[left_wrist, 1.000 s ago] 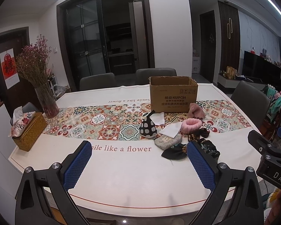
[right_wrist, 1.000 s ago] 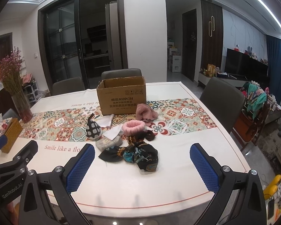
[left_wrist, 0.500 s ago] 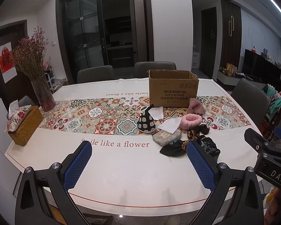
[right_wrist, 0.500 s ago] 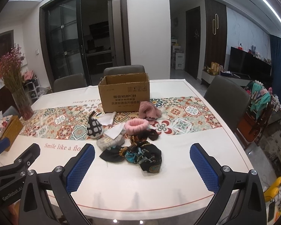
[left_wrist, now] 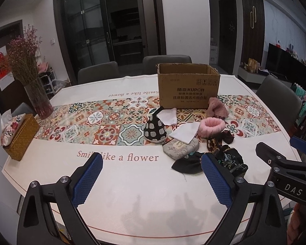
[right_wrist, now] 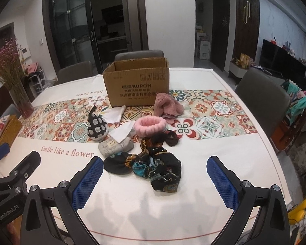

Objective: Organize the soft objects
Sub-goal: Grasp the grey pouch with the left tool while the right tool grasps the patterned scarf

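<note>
Two wide-open, empty grippers hover over the table's near edge, facing a heap of soft things.

By the left edge stand a tissue box (left_wrist: 20, 136) and vase (left_wrist: 38, 100). The left gripper (left_wrist: 151, 175) and right gripper (right_wrist: 155, 180) hold nothing. At the table's middle lie a spotted pouch (right_wrist: 97, 127), pink headband (right_wrist: 150, 125) and dark scarves (right_wrist: 153, 166), before the cardboard box (right_wrist: 137, 84).

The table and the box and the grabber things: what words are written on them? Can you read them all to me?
"Smile like a flower": tablecloth, repeated upside down at the far edge.
"KUPOH": cardboard box; the smaller lines beneath are too blurred to read.
"DAS": right gripper.
"GenRobot.AI": left gripper.
Grey pouch label: too small.
</note>
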Demonstrator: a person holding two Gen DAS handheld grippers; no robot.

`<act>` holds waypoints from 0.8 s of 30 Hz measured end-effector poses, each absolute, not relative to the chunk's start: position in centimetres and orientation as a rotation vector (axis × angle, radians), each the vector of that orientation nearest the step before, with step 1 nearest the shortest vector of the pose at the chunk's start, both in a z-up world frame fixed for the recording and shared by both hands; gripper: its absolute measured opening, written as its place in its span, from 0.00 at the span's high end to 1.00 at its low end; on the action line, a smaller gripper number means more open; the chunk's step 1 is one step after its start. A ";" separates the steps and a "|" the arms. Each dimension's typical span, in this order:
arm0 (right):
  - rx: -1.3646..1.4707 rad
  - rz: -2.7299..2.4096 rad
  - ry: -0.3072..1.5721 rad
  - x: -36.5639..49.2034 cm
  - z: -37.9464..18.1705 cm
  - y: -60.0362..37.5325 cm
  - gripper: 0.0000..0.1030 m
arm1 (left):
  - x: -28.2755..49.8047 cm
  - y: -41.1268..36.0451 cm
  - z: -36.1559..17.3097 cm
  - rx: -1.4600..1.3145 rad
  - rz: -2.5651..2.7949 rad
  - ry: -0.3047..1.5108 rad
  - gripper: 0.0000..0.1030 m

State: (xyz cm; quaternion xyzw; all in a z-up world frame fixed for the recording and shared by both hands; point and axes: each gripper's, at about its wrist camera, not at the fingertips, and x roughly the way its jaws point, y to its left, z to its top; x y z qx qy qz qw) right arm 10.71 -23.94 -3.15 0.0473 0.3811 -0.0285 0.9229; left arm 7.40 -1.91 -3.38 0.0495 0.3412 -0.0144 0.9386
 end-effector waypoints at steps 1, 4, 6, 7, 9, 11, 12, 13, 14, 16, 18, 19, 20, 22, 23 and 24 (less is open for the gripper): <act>0.099 -0.053 0.789 11.2 -3.5 -24.1 0.01 | 7.9 -2.2 -3.7 0.101 -0.033 0.704 0.05; 0.096 -0.038 0.819 12.8 -4.6 -24.8 0.01 | 9.3 -3.0 -4.4 0.104 -0.032 0.719 0.07; 0.102 -0.023 0.842 13.8 -5.5 -25.4 0.01 | 10.1 -3.5 -4.9 0.104 -0.033 0.731 0.07; 0.107 -0.019 0.852 14.2 -5.8 -25.6 0.01 | 10.6 -3.8 -5.2 0.104 -0.034 0.738 0.07; 0.119 -0.010 0.877 14.9 -6.6 -26.1 0.01 | 11.3 -4.4 -5.8 0.108 -0.034 0.746 0.08; 0.125 -0.009 0.900 15.6 -7.4 -26.3 0.01 | 11.8 -4.7 -6.4 0.110 -0.040 0.755 0.08; 0.130 -0.006 0.917 16.0 -7.9 -26.4 0.01 | 12.2 -4.8 -6.7 0.112 -0.043 0.760 0.08; 0.135 -0.005 0.931 16.3 -8.3 -26.4 0.01 | 12.5 -5.0 -6.9 0.115 -0.045 0.766 0.08; 0.142 -0.005 0.947 16.7 -8.9 -26.4 0.01 | 12.9 -5.0 -7.3 0.121 -0.052 0.777 0.08; 0.154 -0.009 0.973 17.3 -9.9 -26.3 0.01 | 13.8 -5.1 -8.0 0.132 -0.065 0.791 0.09; 0.167 -0.021 1.000 18.0 -11.0 -26.1 0.01 | 14.7 -5.2 -8.7 0.150 -0.087 0.803 0.12; 0.172 -0.025 1.009 18.2 -11.3 -26.0 0.01 | 15.2 -5.2 -9.1 0.158 -0.101 0.809 0.13; 0.178 -0.036 1.021 18.6 -11.7 -25.9 0.01 | 15.7 -5.2 -9.5 0.167 -0.116 0.815 0.14; 0.198 -0.053 1.043 19.1 -12.4 -25.8 0.01 | 16.8 -5.1 -10.3 0.178 -0.152 0.832 0.16; 0.206 -0.061 1.053 19.5 -12.9 -25.7 0.01 | 17.5 -5.2 -10.7 0.184 -0.173 0.846 0.17; 0.208 -0.069 1.061 19.7 -13.3 -25.5 0.01 | 18.2 -5.1 -11.1 0.184 -0.194 0.854 0.17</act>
